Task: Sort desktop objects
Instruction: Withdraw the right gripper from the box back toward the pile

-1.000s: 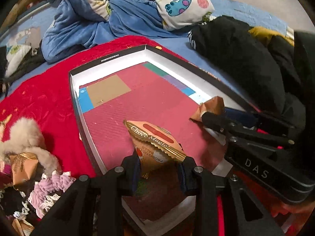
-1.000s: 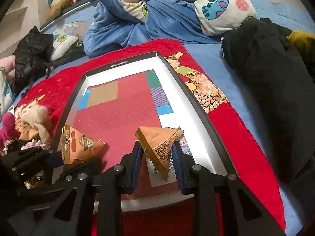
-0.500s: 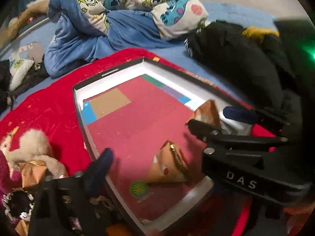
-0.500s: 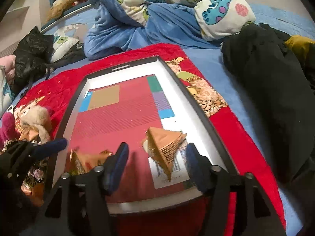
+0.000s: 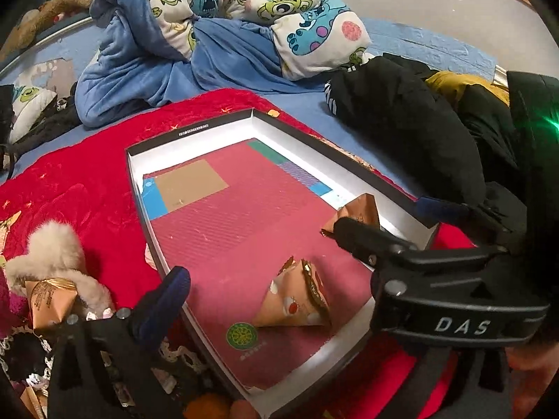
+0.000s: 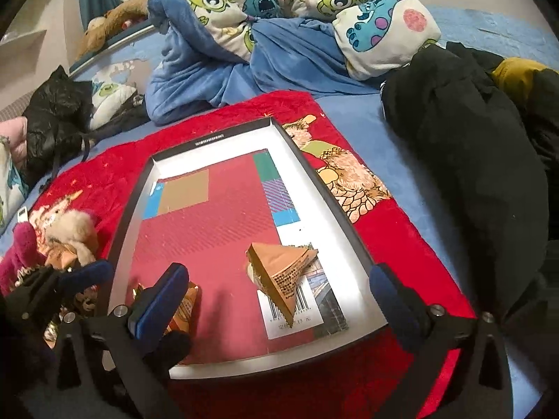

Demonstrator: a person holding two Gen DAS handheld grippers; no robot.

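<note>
— What carries it all?
— A bed with a blue sheet [image 6: 370,118]. On it lie a red cloth [image 6: 391,216], a rumpled monster-print blanket [image 6: 265,10] and a heap of black clothing [image 6: 464,160].
— And on the cloth?
— A shallow box [image 6: 353,230], plus a fluffy toy [image 5: 52,255] just beside its left wall.

A triangular snack packet [image 5: 297,300] is lying in the shallow box [image 5: 195,132] on a red cloth [image 5: 70,188], the right gripper [image 5: 391,216] hovering beside a second packet [image 5: 360,209].
</note>
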